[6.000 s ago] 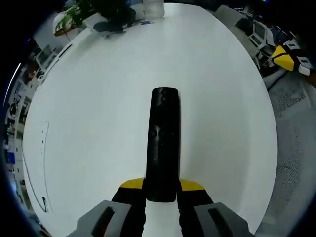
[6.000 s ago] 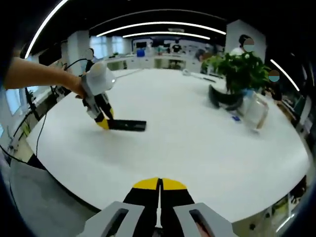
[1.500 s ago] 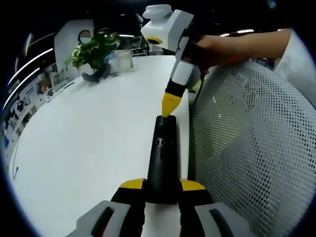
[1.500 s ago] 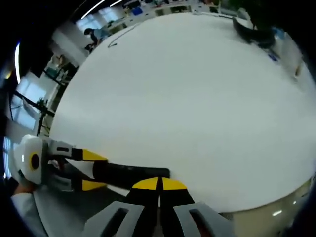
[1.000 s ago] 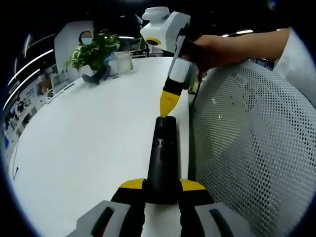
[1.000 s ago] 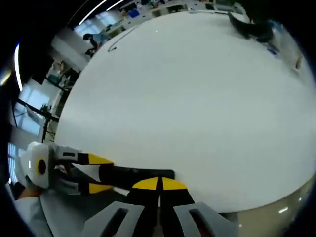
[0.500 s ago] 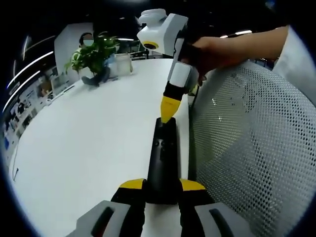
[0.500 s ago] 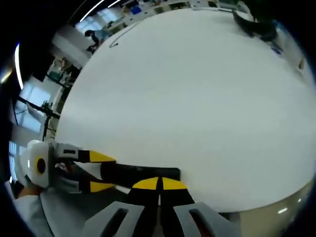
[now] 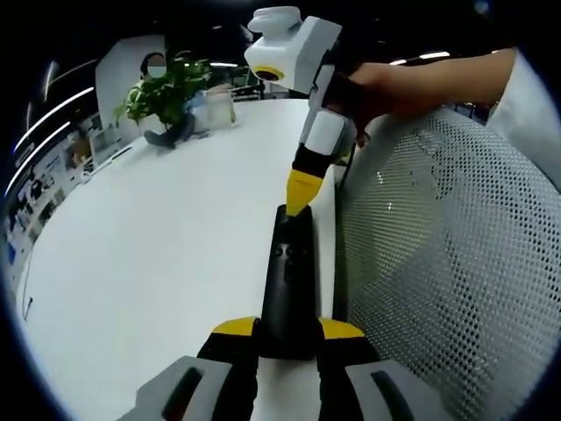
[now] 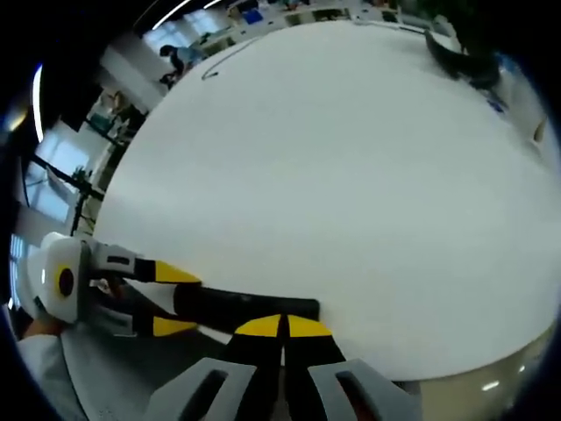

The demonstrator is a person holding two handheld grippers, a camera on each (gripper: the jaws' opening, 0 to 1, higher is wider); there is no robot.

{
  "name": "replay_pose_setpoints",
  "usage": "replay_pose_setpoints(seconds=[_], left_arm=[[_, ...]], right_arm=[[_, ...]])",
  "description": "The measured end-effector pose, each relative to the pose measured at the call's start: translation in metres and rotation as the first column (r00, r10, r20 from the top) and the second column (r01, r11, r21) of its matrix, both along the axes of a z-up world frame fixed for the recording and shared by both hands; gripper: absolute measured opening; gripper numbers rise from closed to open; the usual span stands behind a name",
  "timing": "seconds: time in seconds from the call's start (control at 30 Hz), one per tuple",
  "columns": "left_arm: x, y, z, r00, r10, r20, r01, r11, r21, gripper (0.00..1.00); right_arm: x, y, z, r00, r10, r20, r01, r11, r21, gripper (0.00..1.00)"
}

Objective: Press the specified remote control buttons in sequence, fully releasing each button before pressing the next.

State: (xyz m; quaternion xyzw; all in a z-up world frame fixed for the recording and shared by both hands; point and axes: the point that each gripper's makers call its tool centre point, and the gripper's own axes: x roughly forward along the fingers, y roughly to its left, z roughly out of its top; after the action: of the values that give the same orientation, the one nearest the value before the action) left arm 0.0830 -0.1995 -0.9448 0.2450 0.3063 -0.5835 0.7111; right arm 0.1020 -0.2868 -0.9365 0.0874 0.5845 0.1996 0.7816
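A long black remote control point(image 9: 289, 281) points away from me, its near end clamped between the yellow-tipped jaws of my left gripper point(image 9: 287, 330), which is shut on it. My right gripper point(image 9: 301, 200) comes down from above, shut, with its yellow tip on the remote's far end. In the right gripper view, the right gripper point(image 10: 282, 326) stands shut right over the remote point(image 10: 250, 307), which lies across the near edge of the white table point(image 10: 351, 175). The left gripper point(image 10: 173, 300) holds the remote from the left.
A grey mesh chair back point(image 9: 421, 263) stands close on the right, beside the table edge. A potted plant point(image 9: 166, 92) and a clear container point(image 9: 219, 110) sit at the table's far end. A person's hand point(image 9: 394, 83) grips the right gripper.
Six seconds ago the right gripper was far from the remote. Over the last second its tip lifted a little off the remote's far end and came back down onto it. The left gripper kept its hold.
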Motion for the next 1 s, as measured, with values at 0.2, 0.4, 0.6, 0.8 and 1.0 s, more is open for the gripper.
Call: replay_pose_setpoints(seconds=[0.2, 0.4, 0.6, 0.8, 1.0], left_arm=[[-0.0004, 0.0030, 0.0001, 1.000, 0.003, -0.003, -0.003, 1.000, 0.015, 0.24], [-0.0001, 0.0030, 0.0003, 1.000, -0.002, -0.003, 0.002, 1.000, 0.010, 0.24], [-0.0005, 0.0010, 0.0010, 1.000, -0.010, 0.001, 0.010, 1.000, 0.000, 0.24], [-0.0008, -0.0019, 0.0013, 1.000, -0.019, 0.012, 0.020, 1.000, -0.009, 0.24], [-0.0024, -0.0044, 0.0021, 0.999, -0.028, 0.023, 0.029, 0.999, -0.018, 0.24]], right_arm=[[-0.0002, 0.0003, 0.0003, 1.000, 0.005, 0.003, -0.005, 1.000, -0.005, 0.00], [0.0001, 0.0005, 0.0000, 1.000, 0.009, 0.001, -0.009, 1.000, -0.008, 0.00], [0.0001, -0.0005, 0.0013, 1.000, 0.005, -0.004, -0.005, 1.000, -0.002, 0.00], [-0.0001, 0.0030, 0.0024, 1.000, 0.016, -0.001, -0.016, 1.000, 0.015, 0.00], [-0.0019, 0.0068, 0.0023, 0.999, 0.037, -0.003, -0.037, 0.999, 0.018, 0.00]])
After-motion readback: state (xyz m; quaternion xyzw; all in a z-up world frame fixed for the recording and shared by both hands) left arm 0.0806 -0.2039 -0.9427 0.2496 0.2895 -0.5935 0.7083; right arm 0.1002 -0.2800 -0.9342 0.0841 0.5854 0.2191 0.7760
